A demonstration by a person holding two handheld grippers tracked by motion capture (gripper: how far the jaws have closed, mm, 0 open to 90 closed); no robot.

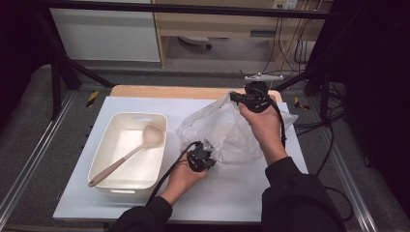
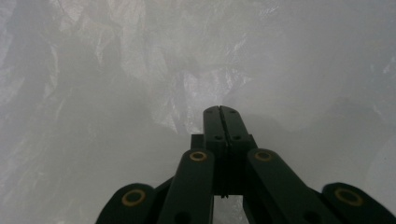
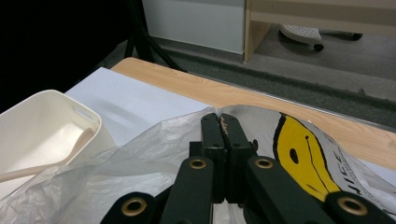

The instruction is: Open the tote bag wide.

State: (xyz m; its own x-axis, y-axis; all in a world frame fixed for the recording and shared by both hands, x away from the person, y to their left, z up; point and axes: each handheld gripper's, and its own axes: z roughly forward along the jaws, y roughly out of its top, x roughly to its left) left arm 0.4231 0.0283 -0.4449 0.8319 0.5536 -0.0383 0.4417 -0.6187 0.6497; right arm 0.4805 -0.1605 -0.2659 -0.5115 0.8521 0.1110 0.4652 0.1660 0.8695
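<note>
Closed jaws of the left hand-held gripper [image 1: 207,149] are pinched on the near rim of the clear plastic bag [image 1: 227,130]; the right hand-held gripper [image 1: 235,96], jaws also closed, is clamped on the far rim, lifted near the tabletop's [image 1: 232,193] far edge. Bag is held at centre-right, mouth being spread. Step judged: opening the bag. Next, rims need pulling apart. Ladle [image 1: 126,154] is left in the white bin [image 1: 112,187] toward the left edge.
</note>
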